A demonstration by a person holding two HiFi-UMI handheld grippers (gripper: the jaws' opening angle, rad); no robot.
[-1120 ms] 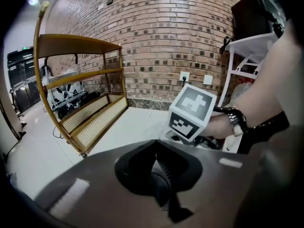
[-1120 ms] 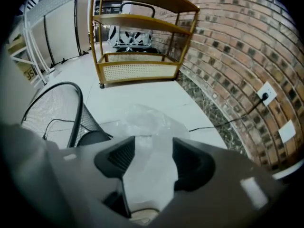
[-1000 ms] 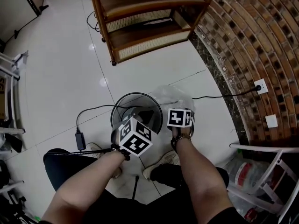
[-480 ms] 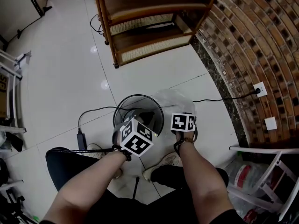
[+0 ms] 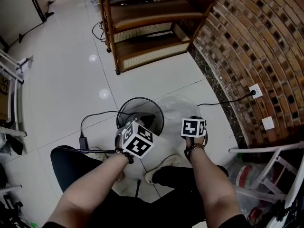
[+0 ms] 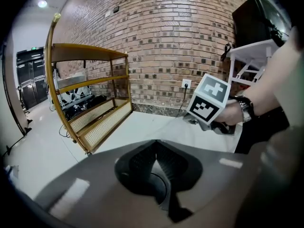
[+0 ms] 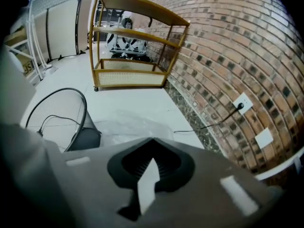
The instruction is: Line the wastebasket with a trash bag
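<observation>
At centre-left of the head view, the left gripper (image 6: 155,146) hovers over the near rim of the wastebasket (image 5: 141,98), much where it was a second ago. Its claw is pinched together on nothing. The wastebasket is bare mesh, unlined. Just right of it the clear trash bag (image 5: 179,107) lies crumpled on the floor. Furthest right, the right gripper (image 7: 152,161) has drifted rightward, away from the wastebasket. Its claw is closed and empty, so lining has apparently not begun.

Both bare forearms reach down and forward. Left gripper (image 6: 154,150) hangs over the near rim of the wastebasket (image 5: 140,98), jaws pinched together, nothing in them. Right gripper (image 7: 152,148) sits just right of the wastebasket, also closed and empty.
</observation>
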